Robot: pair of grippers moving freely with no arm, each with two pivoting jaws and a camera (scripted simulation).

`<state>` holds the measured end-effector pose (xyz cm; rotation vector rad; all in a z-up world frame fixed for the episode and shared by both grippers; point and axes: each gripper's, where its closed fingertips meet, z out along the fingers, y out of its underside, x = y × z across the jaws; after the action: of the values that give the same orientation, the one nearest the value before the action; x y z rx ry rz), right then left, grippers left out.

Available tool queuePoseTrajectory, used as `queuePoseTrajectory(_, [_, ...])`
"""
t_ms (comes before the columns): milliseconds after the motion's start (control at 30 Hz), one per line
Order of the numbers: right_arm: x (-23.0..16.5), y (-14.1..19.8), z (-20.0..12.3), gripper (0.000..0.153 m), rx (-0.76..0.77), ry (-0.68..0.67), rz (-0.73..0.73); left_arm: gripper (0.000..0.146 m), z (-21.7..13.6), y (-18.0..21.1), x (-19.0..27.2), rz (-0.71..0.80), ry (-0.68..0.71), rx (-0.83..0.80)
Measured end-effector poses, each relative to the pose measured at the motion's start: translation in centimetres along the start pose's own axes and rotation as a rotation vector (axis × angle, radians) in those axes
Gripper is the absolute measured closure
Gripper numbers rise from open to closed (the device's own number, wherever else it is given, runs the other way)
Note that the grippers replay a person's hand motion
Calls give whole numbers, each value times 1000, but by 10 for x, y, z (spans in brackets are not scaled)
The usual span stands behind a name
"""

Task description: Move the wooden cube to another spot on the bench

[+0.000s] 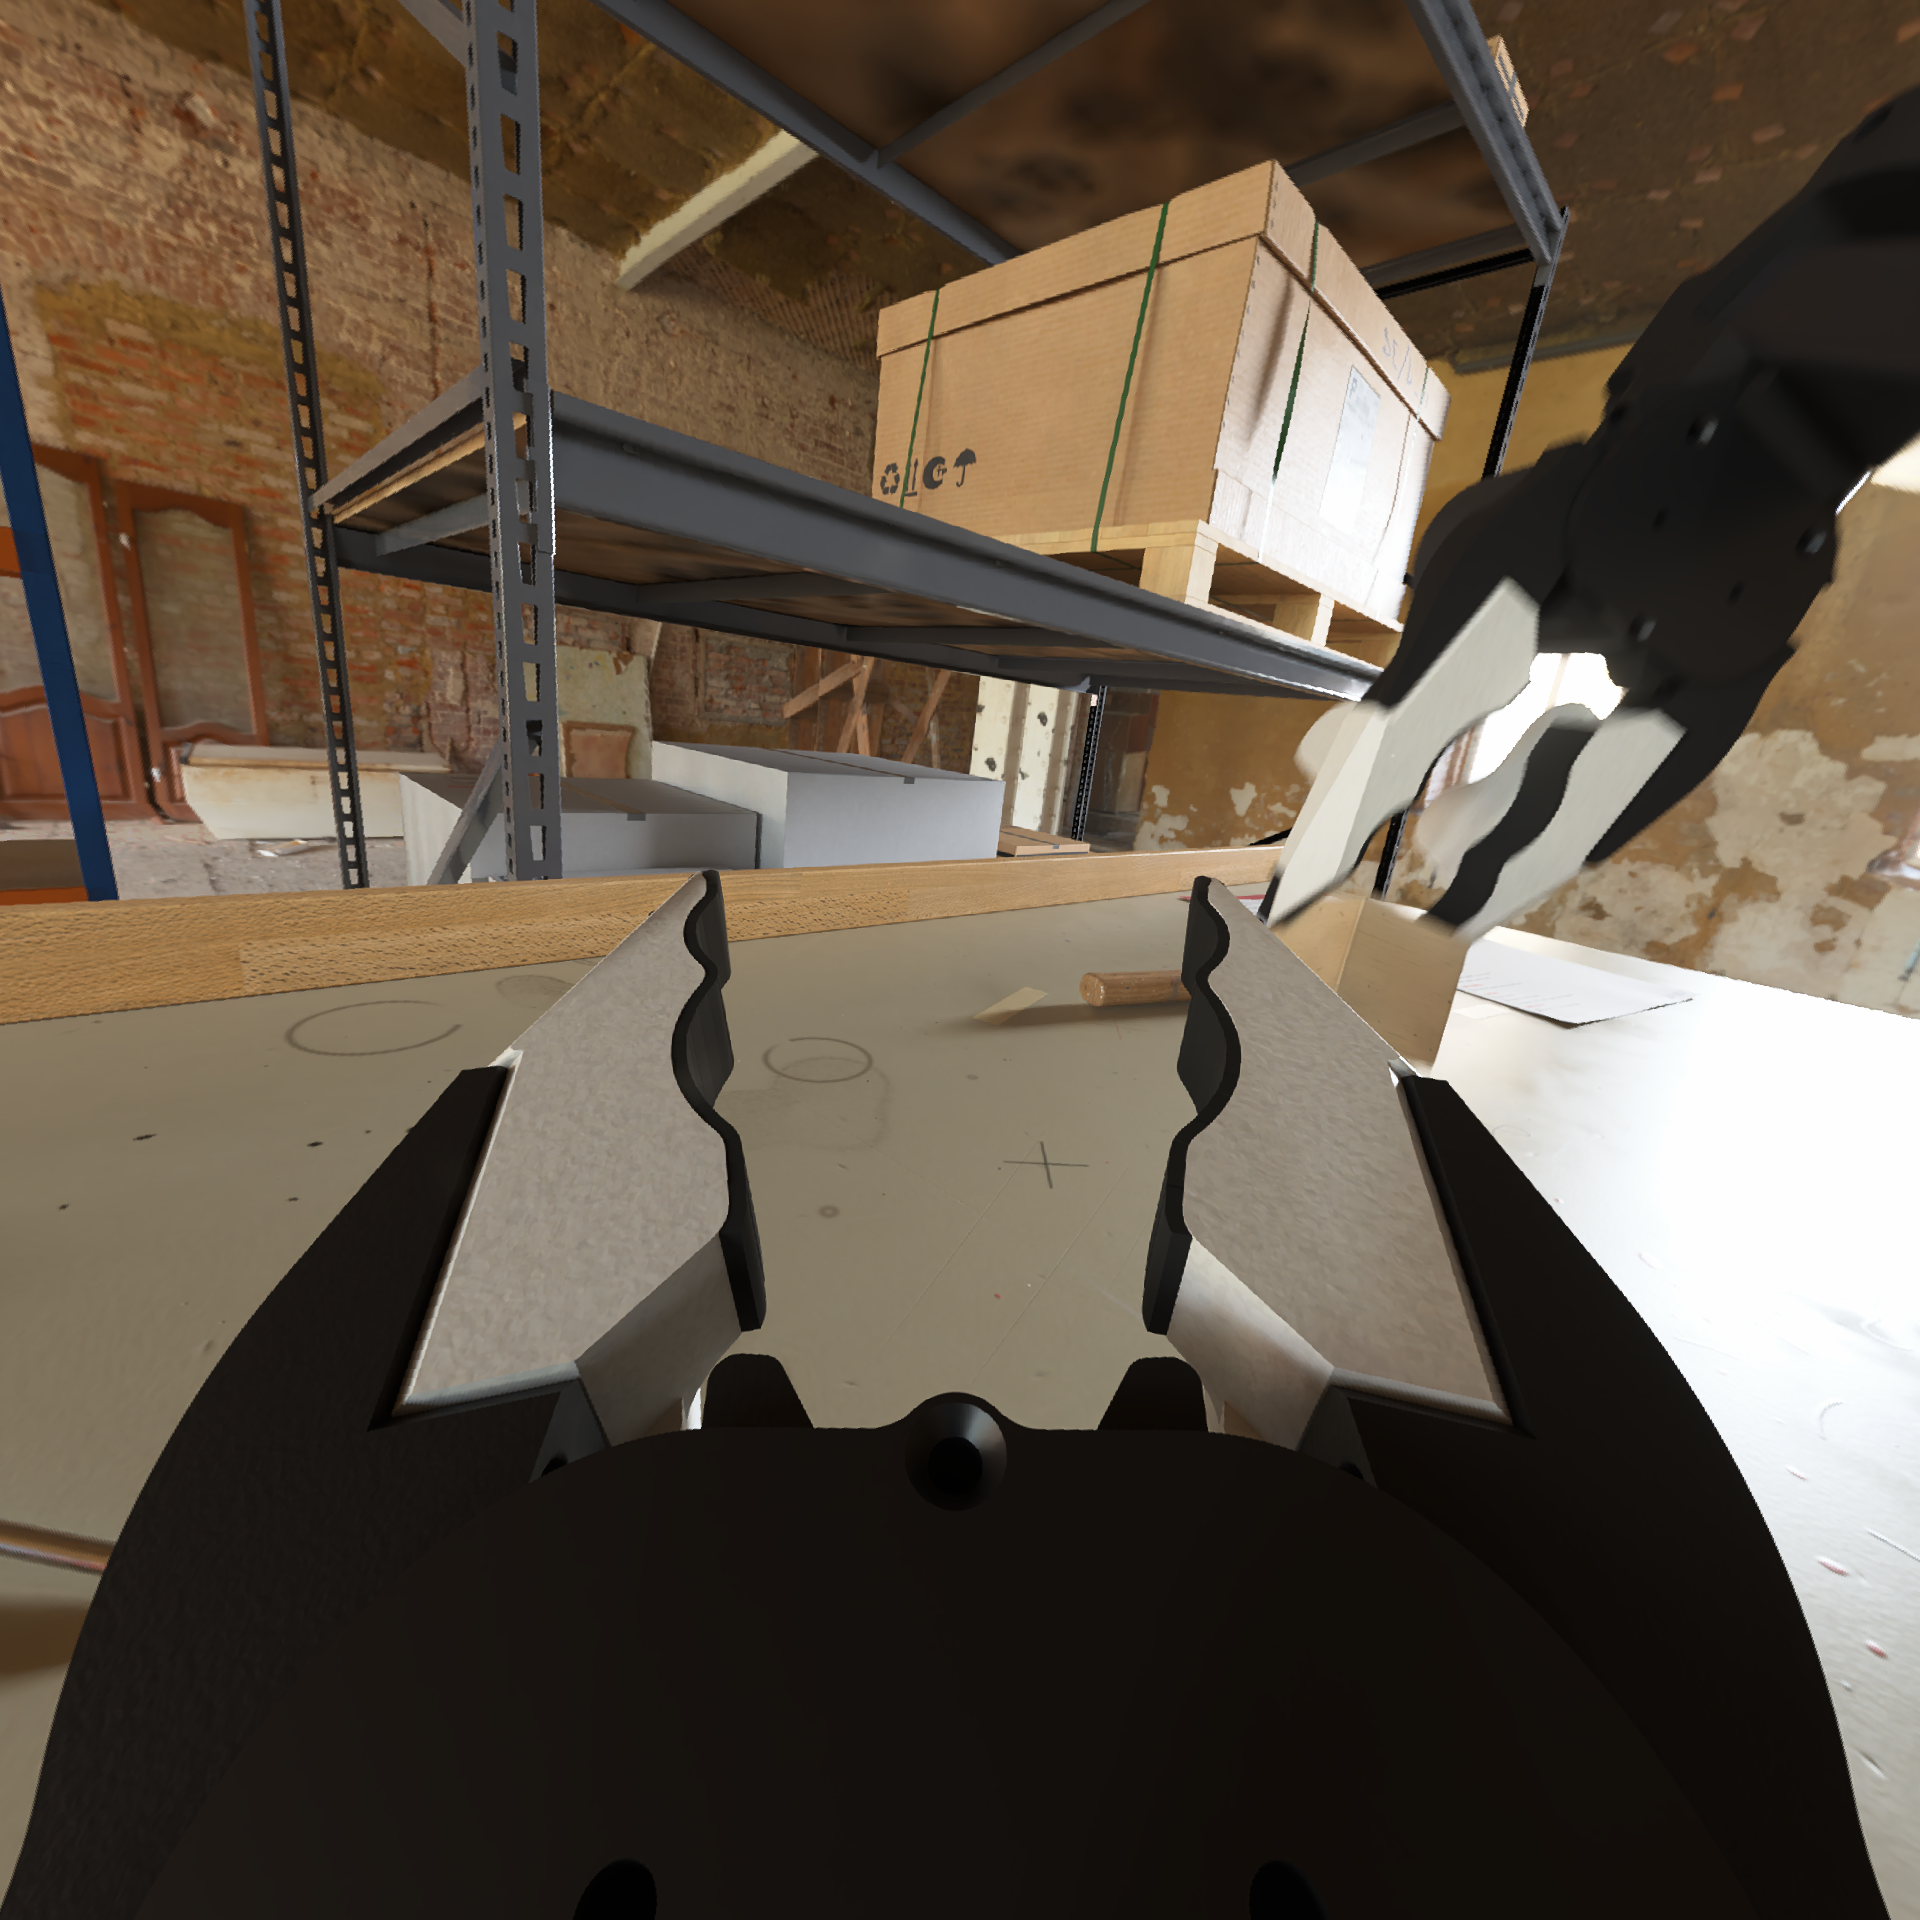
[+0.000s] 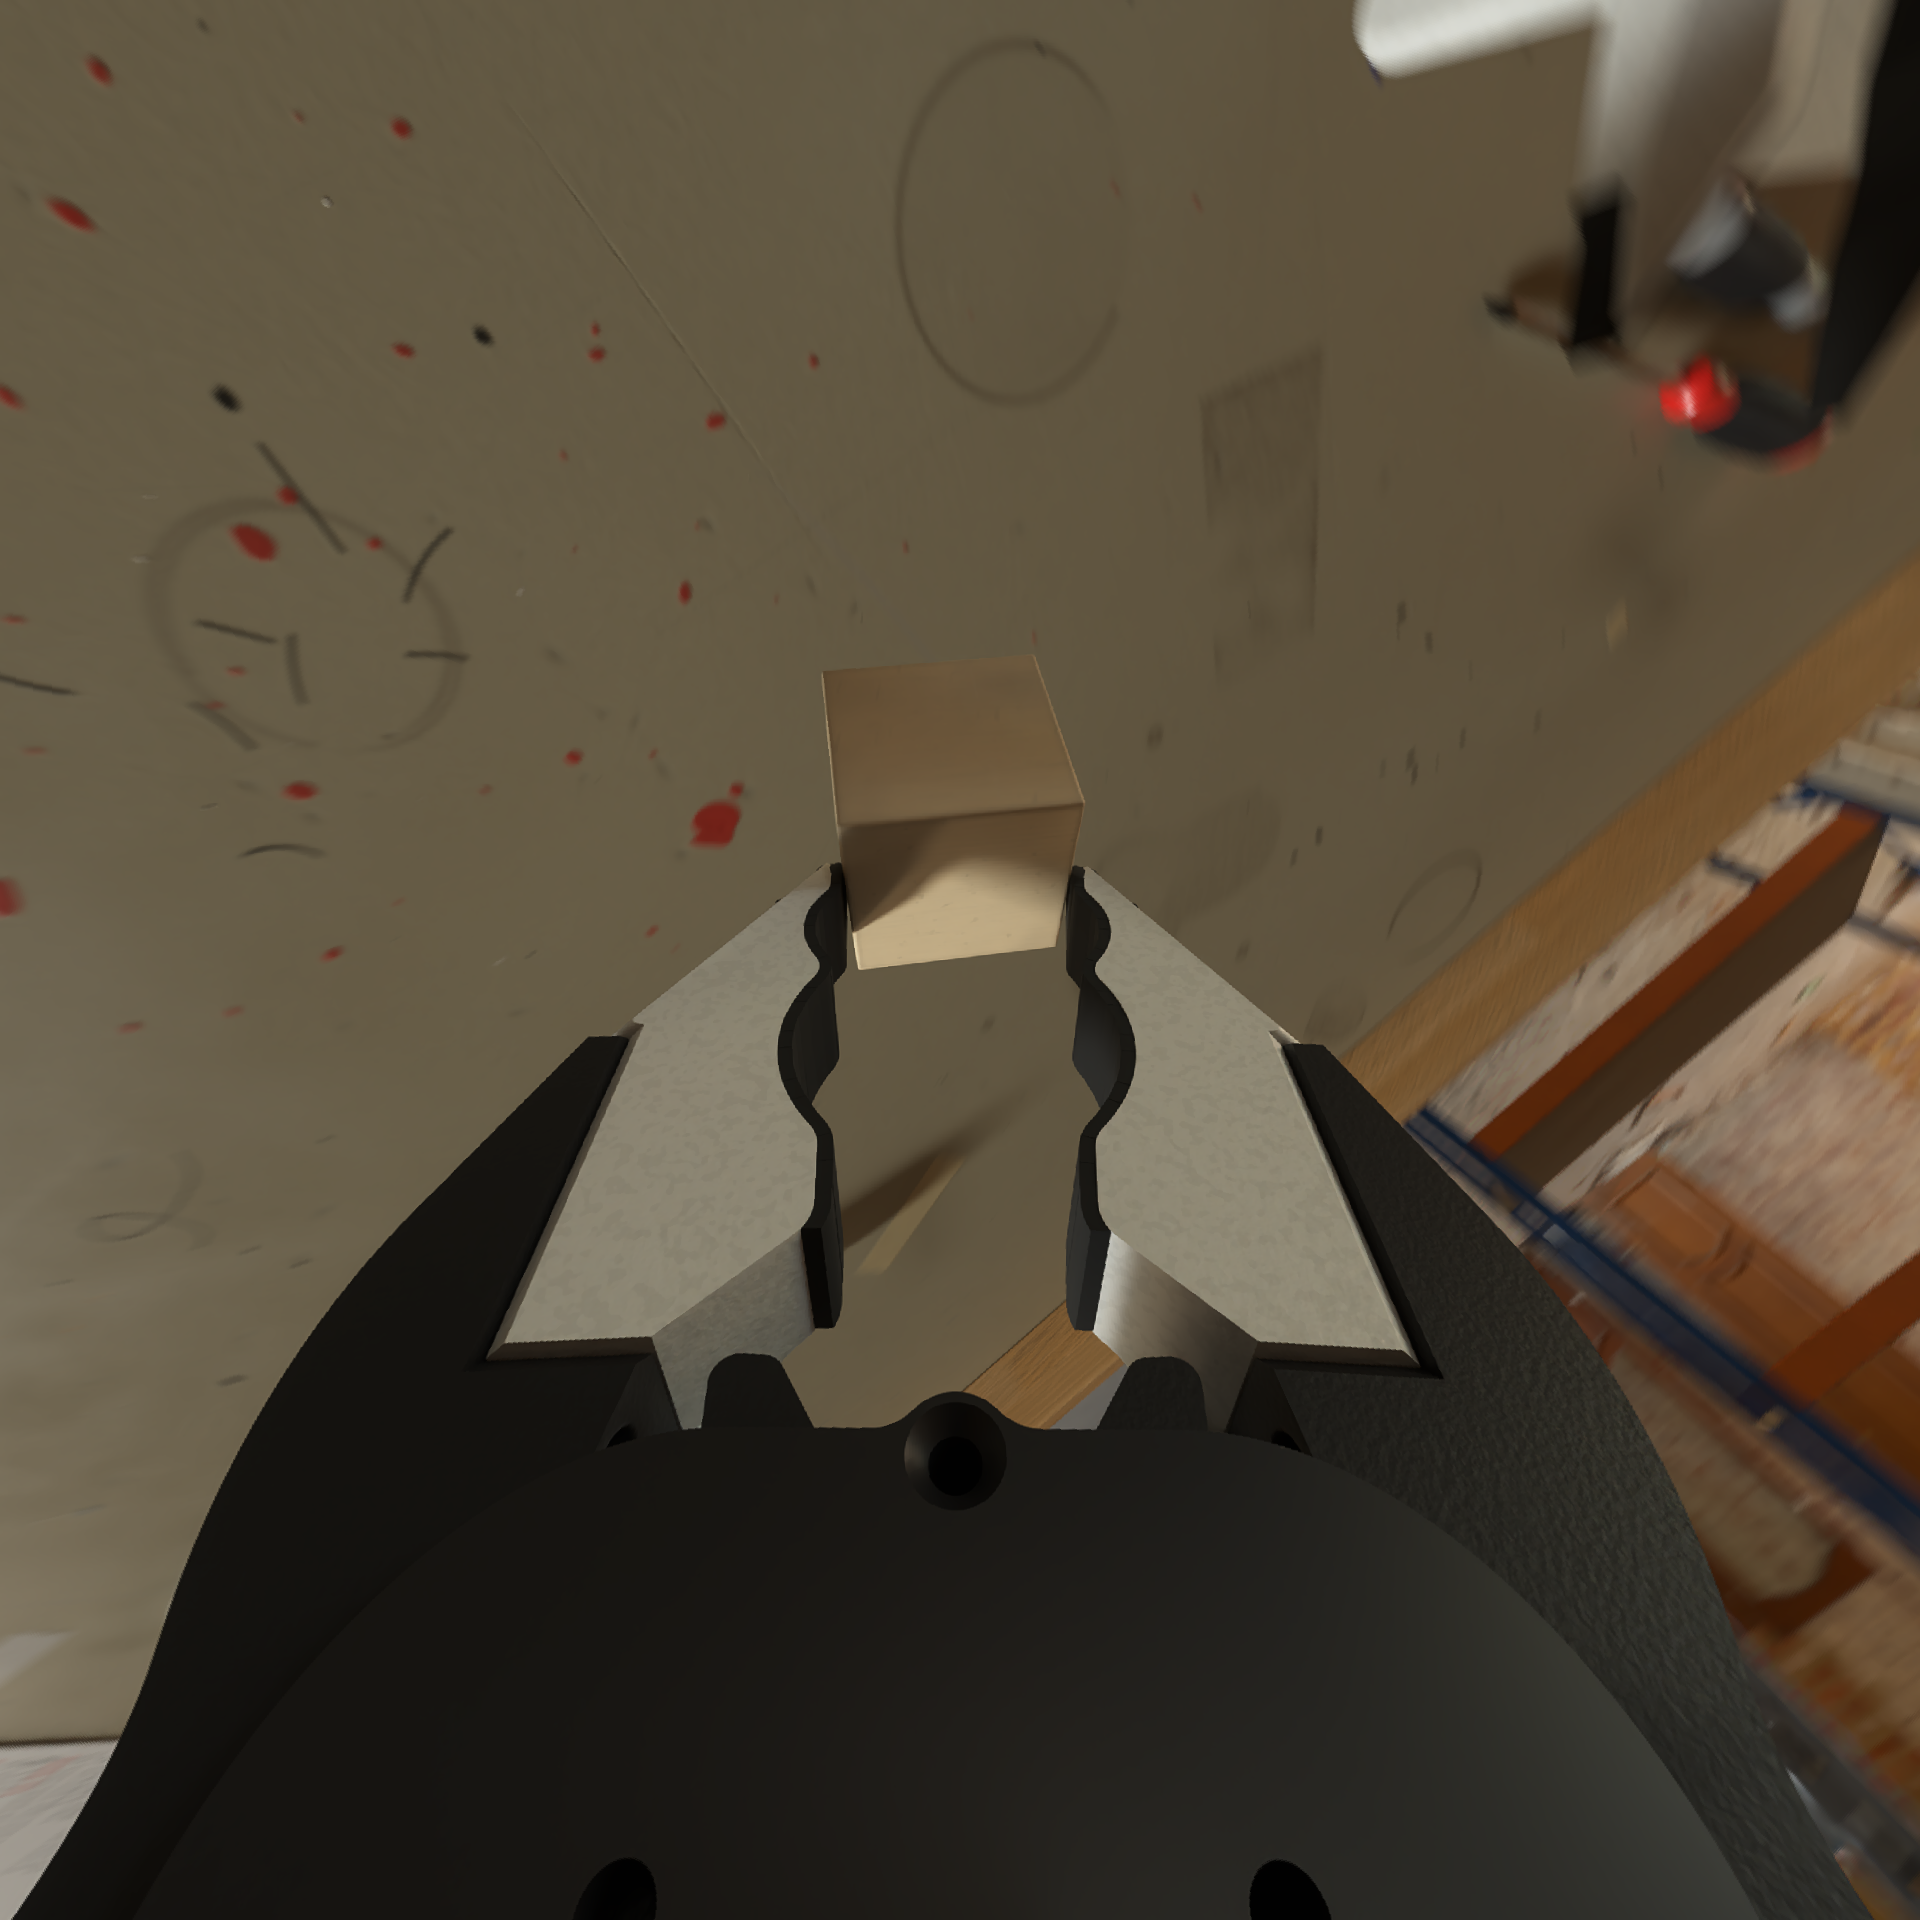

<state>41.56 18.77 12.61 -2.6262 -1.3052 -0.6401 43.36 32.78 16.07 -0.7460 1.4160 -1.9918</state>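
Observation:
The wooden cube (image 2: 951, 810) is a small pale block held between the tips of my right gripper (image 2: 956, 883), over the grey, paint-speckled bench top (image 2: 520, 416). The jaws press on its two sides; most of the cube sticks out beyond the tips. In the left wrist view the cube (image 1: 1392, 977) shows at the right under the right gripper (image 1: 1361, 914), which points down at it. I cannot tell whether the cube touches the bench. My left gripper (image 1: 956, 894) is open and empty, low over the bench (image 1: 312, 1143).
A wooden handle (image 1: 1132, 985), a wood chip (image 1: 1013, 1003) and a paper sheet (image 1: 1558, 992) lie near the bench's far edge. Metal shelving with a cardboard box (image 1: 1091, 395) stands behind. A black object with a red knob (image 2: 1688, 395) sits by the bench's wooden edge (image 2: 1558, 831).

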Motion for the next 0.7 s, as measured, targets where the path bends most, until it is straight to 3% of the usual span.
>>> queuePoseTrajectory(200, [-41,69,-87,110,-98,73,390,59,1,4,2,23,2,-16])
queuePoseTrajectory(367, [-120,134,-126,110,-345,-7,670,60,3,9,3,60,0,-40])
queuePoseTrajectory(500, [-185,166,-119,110,-507,-147,857,60,3,10,4,75,-2,-47])
queuePoseTrajectory(700, [-243,176,-62,110,-547,-326,992,61,4,15,2,82,-9,-64])
